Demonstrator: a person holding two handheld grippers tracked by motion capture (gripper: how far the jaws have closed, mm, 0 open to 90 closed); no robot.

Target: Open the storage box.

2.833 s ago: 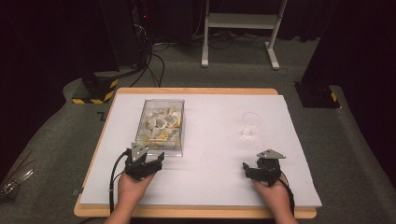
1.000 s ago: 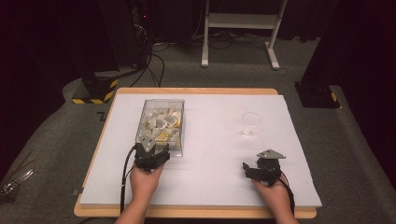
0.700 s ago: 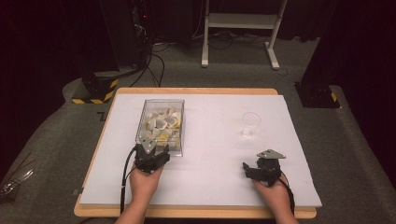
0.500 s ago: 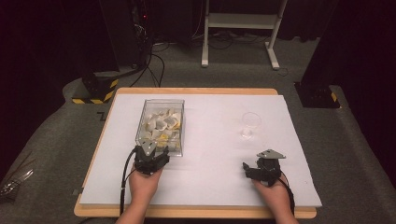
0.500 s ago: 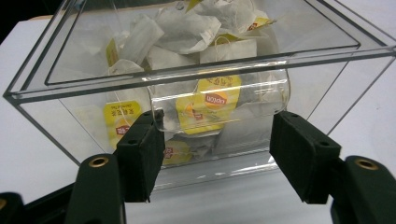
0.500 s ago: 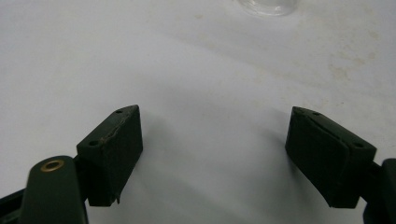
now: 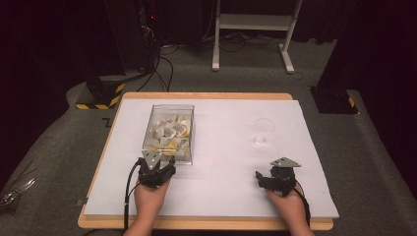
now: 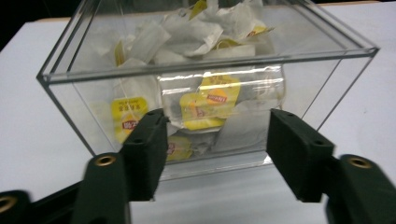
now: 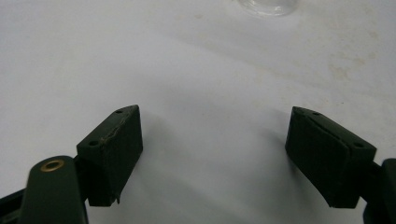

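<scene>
We hold the left gripper [image 7: 156,169] at the box's [image 7: 169,109] six o'clock wall, jaws just narrowing on nothing, to reach its teabags [image 8: 212,98], the right gripper [image 7: 275,181] resting unclenched.

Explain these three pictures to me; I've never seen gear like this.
A person sits at a table holding a hand-operated two-jaw gripper in each hand. One camera looks down from above; one rides on each gripper, looking along its black jaws. The left gripper faces a clear plastic box of tea bags; its jaws have just been closing a little, but stand apart with nothing pinched. The right gripper rests open on the white sheet. An empty stemmed glass stands beyond it. Nothing is held.
</scene>
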